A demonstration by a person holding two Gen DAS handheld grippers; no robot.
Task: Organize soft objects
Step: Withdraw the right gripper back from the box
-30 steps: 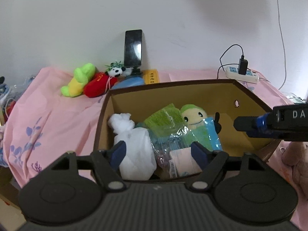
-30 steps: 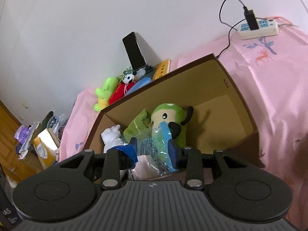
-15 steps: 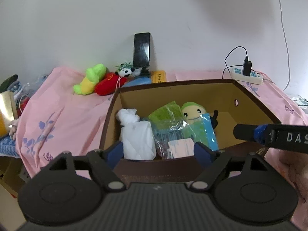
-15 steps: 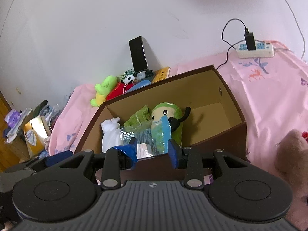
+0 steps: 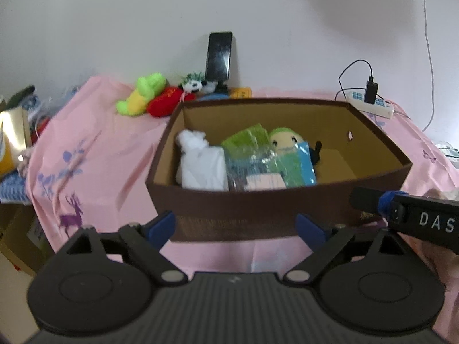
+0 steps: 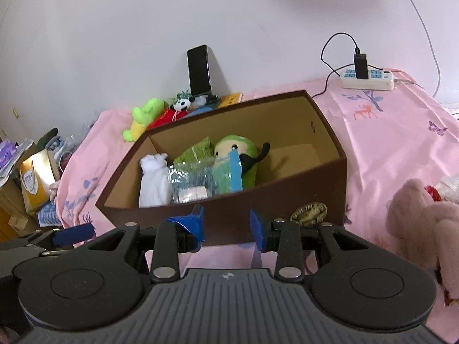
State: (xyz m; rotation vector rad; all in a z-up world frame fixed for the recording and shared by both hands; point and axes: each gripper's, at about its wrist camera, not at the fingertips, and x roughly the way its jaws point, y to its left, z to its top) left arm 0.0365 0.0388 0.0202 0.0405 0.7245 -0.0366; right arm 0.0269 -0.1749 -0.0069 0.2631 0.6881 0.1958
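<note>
Left hand-held gripper [image 5: 235, 225]: jaws just been opening, now very wide, nothing between them. Right hand-held gripper [image 6: 226, 220]: jaws only a little apart, holding nothing too. Both low in their frames, just in front of the brown cardboard box [image 5: 229, 209].

Could go wrong, as a guess:
- Too small a gap on the right for the big fluffy pink plush toy [image 6: 416, 218]. Might only nip some fur and drop it on the way to the box.
- Might pinch the pink deer-print cloth [image 5: 94, 154] along with a toy and drag it, box and all.
- Might bump the box wall, or knock over the black phone [image 5: 219, 54] leaning on the wall, when reaching for the far toys.
- Might knock the two tools together, being so close side by side.

Where the toys are:
- Fluffy pink toy: right edge of the right view, near the right tool, beside the box's right corner.
- Lime-green and yellow plush toy [image 5: 143, 91], red plush toy [image 5: 165, 104] and small panda plush toy [image 5: 193, 86]: upper left in the left view, behind the box, well apart from both tools.
- Already inside the box: white cloth bundle [image 5: 200, 166] and green round-headed plush toy [image 5: 282, 140].
</note>
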